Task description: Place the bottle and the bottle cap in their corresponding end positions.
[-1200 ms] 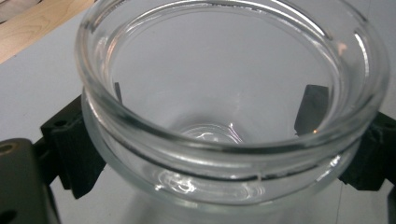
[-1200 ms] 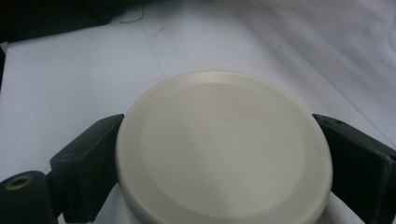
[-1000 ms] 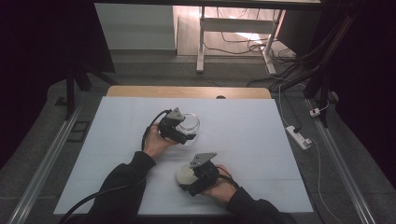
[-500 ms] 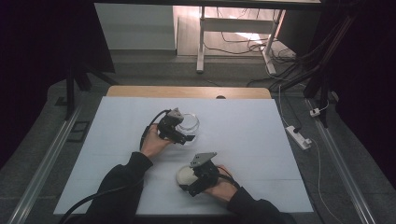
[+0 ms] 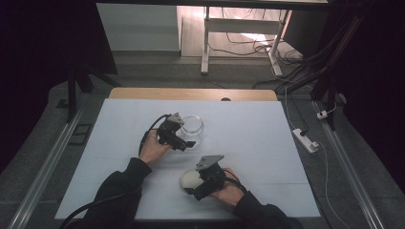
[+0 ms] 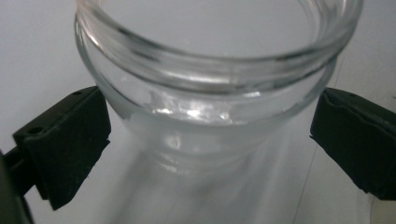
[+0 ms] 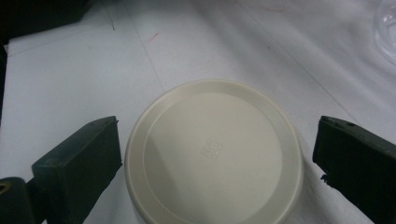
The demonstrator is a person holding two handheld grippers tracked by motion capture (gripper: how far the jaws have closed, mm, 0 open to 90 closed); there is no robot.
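Note:
A clear glass jar (image 5: pixel 193 126) stands open-mouthed and upright on the white table cover. My left gripper (image 5: pixel 190 141) reaches it from the near left. In the left gripper view the jar (image 6: pixel 210 93) sits between the two black jaws, which lie close to its walls just below the rim. The left gripper (image 6: pixel 210 135) is open. A round cream lid (image 5: pixel 189 178) lies flat near the table's front edge. My right gripper (image 5: pixel 192 185) is open around it. In the right gripper view the lid (image 7: pixel 212 154) rests between the jaws with a small gap on each side of the right gripper (image 7: pixel 215 156).
The white cover (image 5: pixel 248 129) spans the table, with a wooden strip (image 5: pixel 191 94) along the far edge. A white power strip (image 5: pixel 304 140) lies on the floor to the right. Metal rails (image 5: pixel 43 167) run along both sides. Cables trail from both grippers.
The left hand has shifted slightly beside the jar. The right gripper has stayed at the lid. The jar and the lid have not moved.

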